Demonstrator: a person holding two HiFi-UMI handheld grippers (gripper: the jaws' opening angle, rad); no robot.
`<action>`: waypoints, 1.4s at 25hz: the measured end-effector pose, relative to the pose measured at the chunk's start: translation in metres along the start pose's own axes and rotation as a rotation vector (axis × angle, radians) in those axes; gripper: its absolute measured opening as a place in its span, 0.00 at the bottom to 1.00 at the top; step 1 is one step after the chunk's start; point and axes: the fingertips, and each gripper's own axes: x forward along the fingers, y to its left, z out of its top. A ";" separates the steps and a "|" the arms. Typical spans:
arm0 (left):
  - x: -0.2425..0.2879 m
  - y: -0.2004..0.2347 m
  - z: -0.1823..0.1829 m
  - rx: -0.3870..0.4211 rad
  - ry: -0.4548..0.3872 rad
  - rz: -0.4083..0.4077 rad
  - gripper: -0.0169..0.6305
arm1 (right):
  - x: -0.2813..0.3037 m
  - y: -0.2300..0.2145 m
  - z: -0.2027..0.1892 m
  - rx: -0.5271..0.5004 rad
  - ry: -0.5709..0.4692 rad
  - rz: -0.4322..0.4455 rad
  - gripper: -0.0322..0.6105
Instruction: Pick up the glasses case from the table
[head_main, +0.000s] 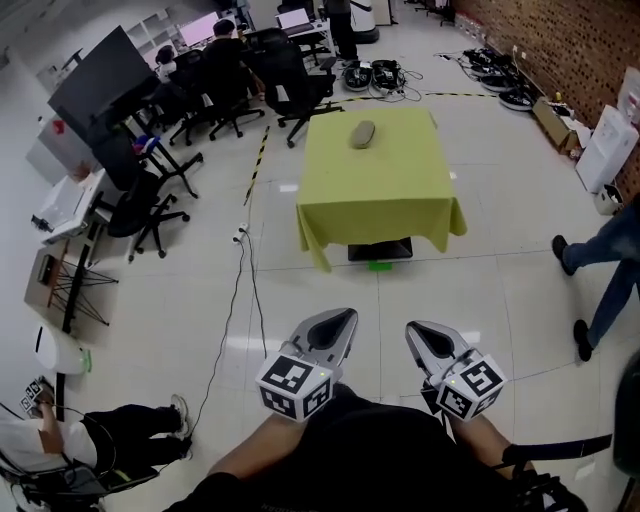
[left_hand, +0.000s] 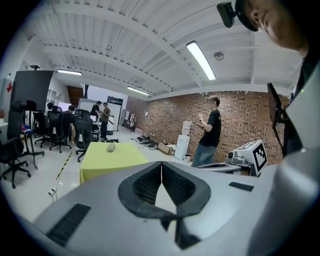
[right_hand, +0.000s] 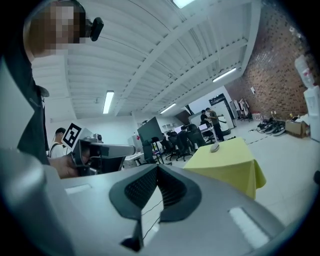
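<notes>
The grey glasses case lies on the far half of a small table with a yellow-green cloth, a few steps ahead of me. My left gripper and right gripper are held side by side low in front of my body, over the bare floor and well short of the table. Both are shut with nothing between their pads. In the left gripper view the case shows small on the table, above the closed gripper. The right gripper view shows the case too, beyond its closed gripper.
Black office chairs and desks crowd the far left. A cable runs across the tiled floor left of the table. A person's legs stand at the right, and another person sits at the lower left. Boxes line the brick wall.
</notes>
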 end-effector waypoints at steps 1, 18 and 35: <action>0.000 0.001 0.000 -0.002 0.002 0.006 0.04 | 0.002 0.000 -0.002 0.008 0.007 0.008 0.05; 0.031 0.007 0.001 -0.021 -0.003 -0.047 0.04 | -0.001 -0.025 -0.005 0.015 0.027 -0.057 0.05; 0.058 0.084 0.010 -0.051 0.005 -0.064 0.04 | 0.076 -0.046 0.001 0.027 0.052 -0.079 0.05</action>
